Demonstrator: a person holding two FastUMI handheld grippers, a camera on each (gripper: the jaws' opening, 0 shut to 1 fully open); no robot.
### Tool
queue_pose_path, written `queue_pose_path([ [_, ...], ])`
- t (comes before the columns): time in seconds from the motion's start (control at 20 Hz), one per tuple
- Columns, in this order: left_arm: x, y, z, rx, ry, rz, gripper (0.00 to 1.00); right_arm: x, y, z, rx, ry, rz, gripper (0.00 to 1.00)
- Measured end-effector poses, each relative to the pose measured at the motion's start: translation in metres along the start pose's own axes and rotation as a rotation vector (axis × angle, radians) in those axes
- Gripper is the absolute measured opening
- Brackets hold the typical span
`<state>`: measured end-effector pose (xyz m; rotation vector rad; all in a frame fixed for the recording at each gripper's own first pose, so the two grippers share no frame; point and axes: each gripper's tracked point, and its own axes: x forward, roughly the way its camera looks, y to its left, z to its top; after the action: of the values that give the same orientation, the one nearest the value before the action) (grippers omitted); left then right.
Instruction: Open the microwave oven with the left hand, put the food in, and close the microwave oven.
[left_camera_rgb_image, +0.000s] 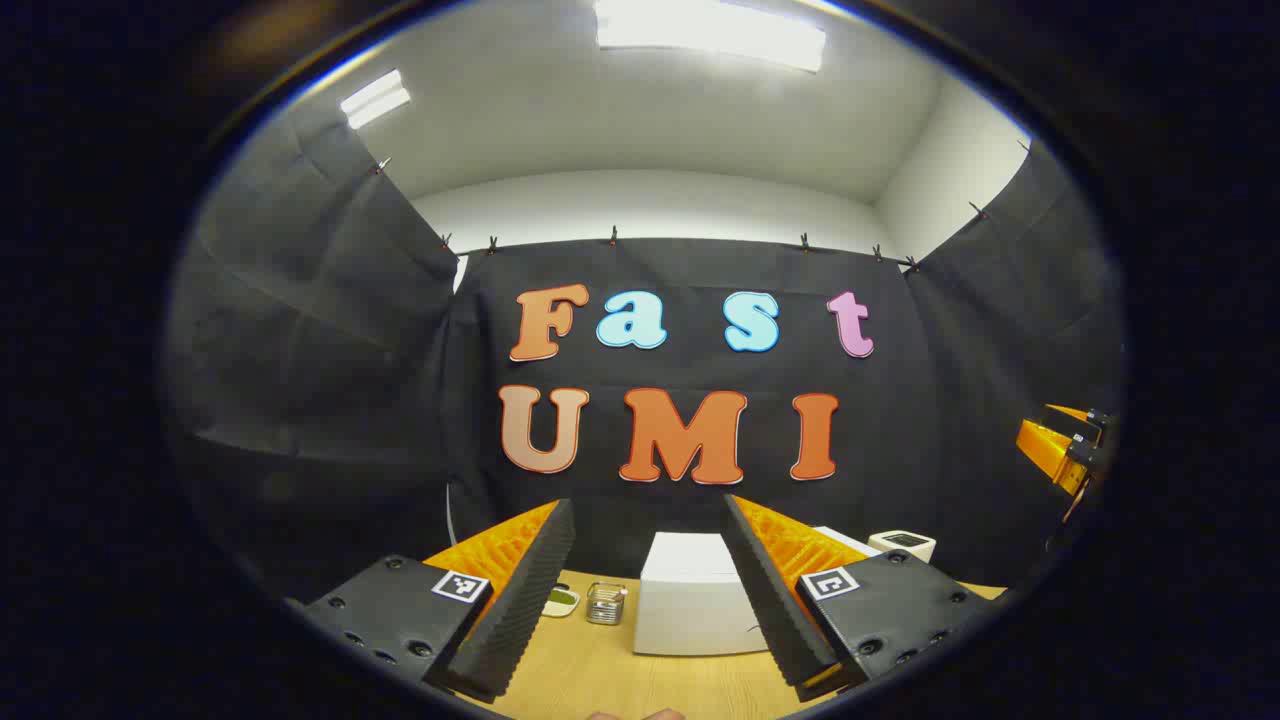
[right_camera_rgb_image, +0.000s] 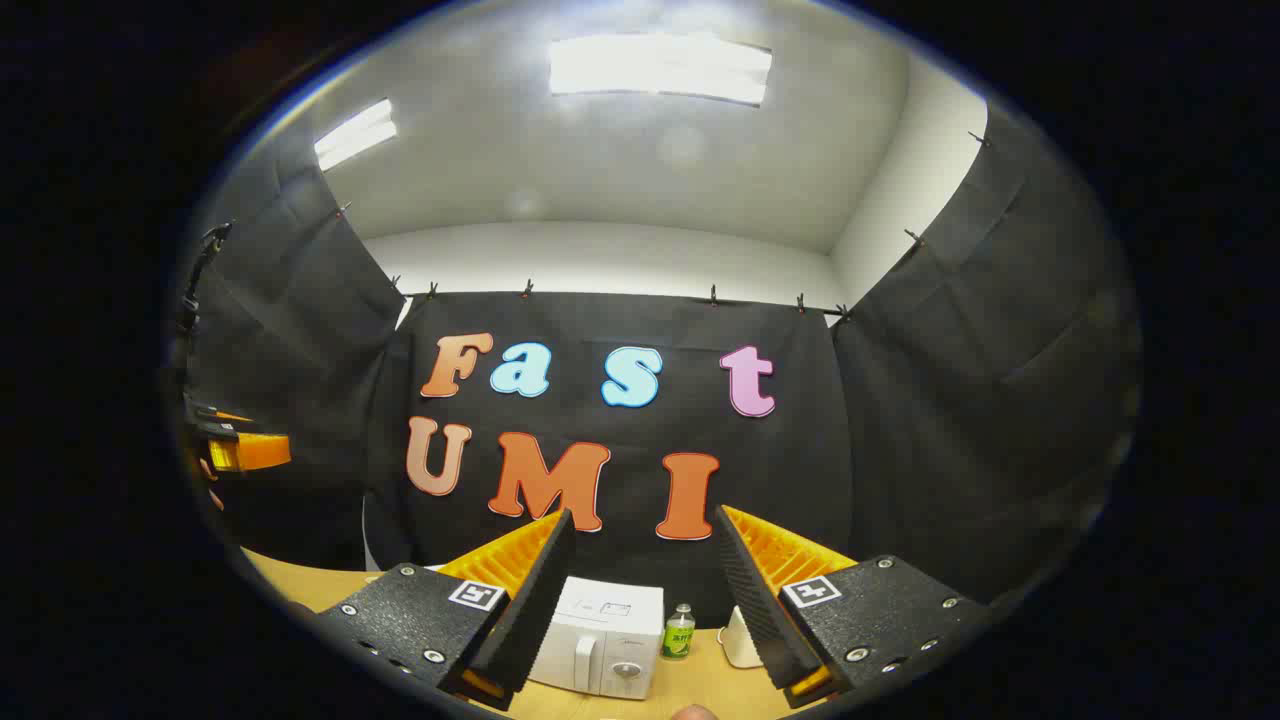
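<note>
Wooden table (left_camera_rgb_image: 600, 680): white microwave oven (right_camera_rgb_image: 600, 637) at rear, door closed; left gripper (left_camera_rgb_image: 650, 590) and right gripper (right_camera_rgb_image: 640, 600) both released, empty, well short; opening step pending, left must reach the door; food unidentified

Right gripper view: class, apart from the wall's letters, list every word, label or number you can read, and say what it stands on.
No text can be read.
Microwave oven: sticker on top, print too small.
Green bottle: label blurred.
Square marker tag: pattern only, no words.
</note>
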<state>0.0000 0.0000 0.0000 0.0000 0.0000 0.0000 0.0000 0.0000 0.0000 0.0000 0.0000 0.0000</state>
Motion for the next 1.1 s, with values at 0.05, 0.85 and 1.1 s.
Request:
queue_pose_path([
  [0.05, 0.001, 0.001, 0.0, 0.011, -0.001, -0.01, 0.99, -0.001, 0.006, -0.002, -0.006, 0.005, 0.001, 0.86],
  [0.85, 0.036, 0.015, -0.004, 0.054, 0.052, 0.0, 0.94, 0.002, -0.028, 0.014, -0.034, 0.048, -0.093, 0.86],
  [1.1, 0.041, 0.005, -0.002, 0.039, 0.052, -0.007, 0.94, 0.003, -0.034, 0.011, -0.04, 0.079, -0.096, 0.86],
])
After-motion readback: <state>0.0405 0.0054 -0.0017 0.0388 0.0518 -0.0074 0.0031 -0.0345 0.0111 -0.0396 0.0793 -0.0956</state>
